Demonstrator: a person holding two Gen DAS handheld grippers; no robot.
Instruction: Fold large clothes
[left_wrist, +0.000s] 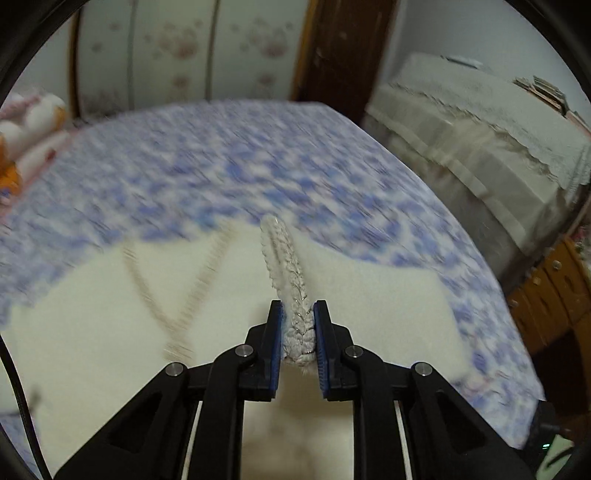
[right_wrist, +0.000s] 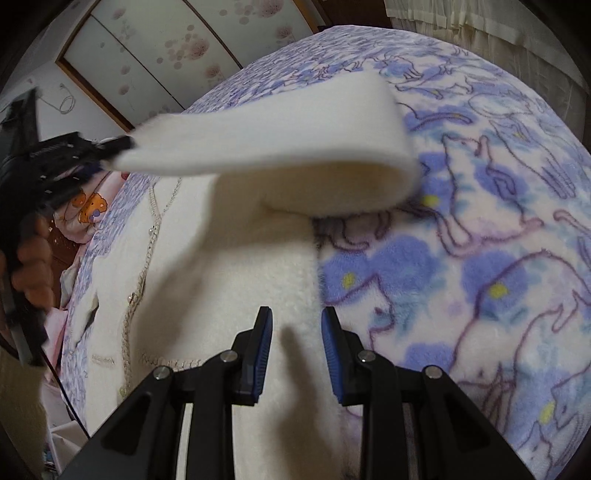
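A cream fleece cardigan (right_wrist: 236, 280) with braided trim lies on a blue-and-white floral blanket (right_wrist: 480, 229). My left gripper (left_wrist: 298, 308) is shut on the braided cuff (left_wrist: 291, 295) of its sleeve, above the garment (left_wrist: 110, 332). In the right wrist view that sleeve (right_wrist: 280, 133) arcs up and leftward over the cardigan body, its end held by the left gripper (right_wrist: 110, 146) at far left. My right gripper (right_wrist: 297, 314) is open and empty, low over the cardigan's right edge.
The blanket (left_wrist: 221, 166) covers a bed. A lace-covered table (left_wrist: 480, 129) and a wooden cabinet (left_wrist: 546, 295) stand to the right. Pink bedding with a cartoon print (right_wrist: 88, 210) lies at the far left. Floral wardrobe doors (left_wrist: 184, 48) stand behind.
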